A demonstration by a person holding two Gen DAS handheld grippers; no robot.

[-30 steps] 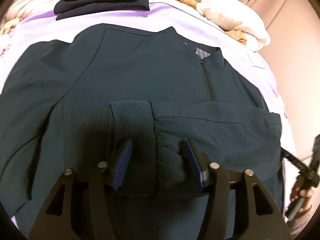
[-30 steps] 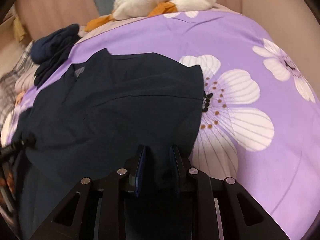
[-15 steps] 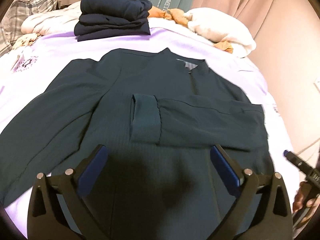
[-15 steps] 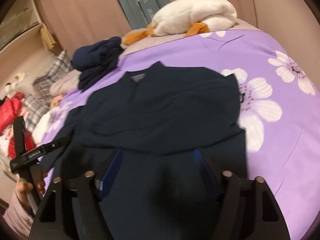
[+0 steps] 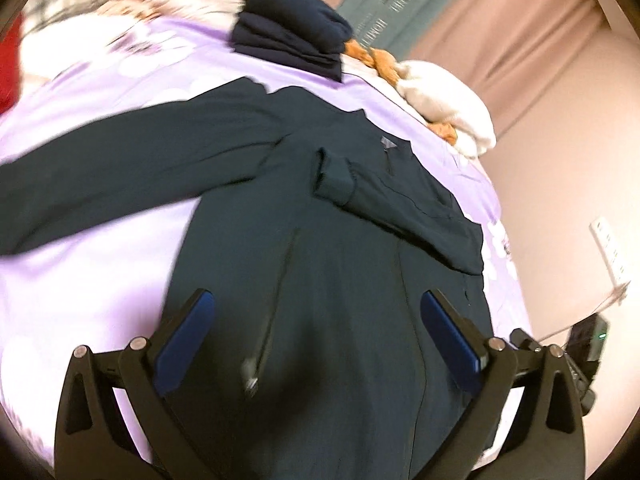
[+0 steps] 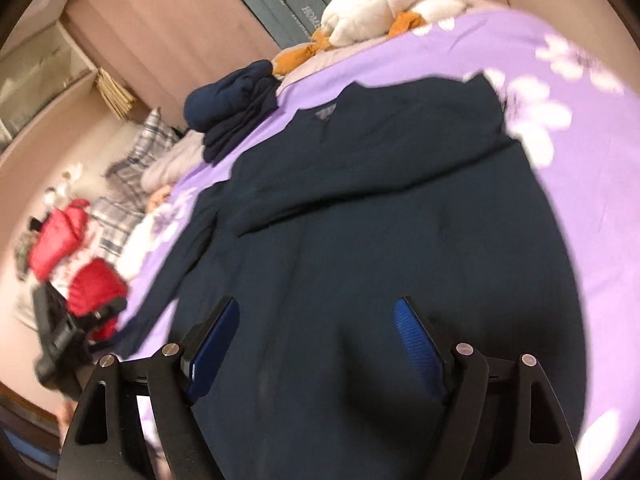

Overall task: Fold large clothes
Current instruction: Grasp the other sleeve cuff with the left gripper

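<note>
Dark jacket [image 5: 328,264] lies flat on purple bed [image 5: 100,272], filling frame center. 1 sleeve [image 5: 400,216] already folded across chest, the other [image 5: 120,176] stretched to the left edge, likely next. Left tool [image 5: 316,332] and right tool [image 6: 316,344] both spread wide, holding nothing, above the hem.

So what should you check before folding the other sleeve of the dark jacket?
1. Left tongs open, holding nothing: ok.
2. Right tongs open, holding nothing: ok.
3. One sleeve already folded across the jacket, its cuff lying on the chest: ok.
4. Other sleeve folded in: not ok, it stretches out over the purple bedspread.
5. Jacket body lying flat: cannot tell, the pictures are blurred.
6. Stack of folded dark clothes apart from the jacket: ok.
</note>
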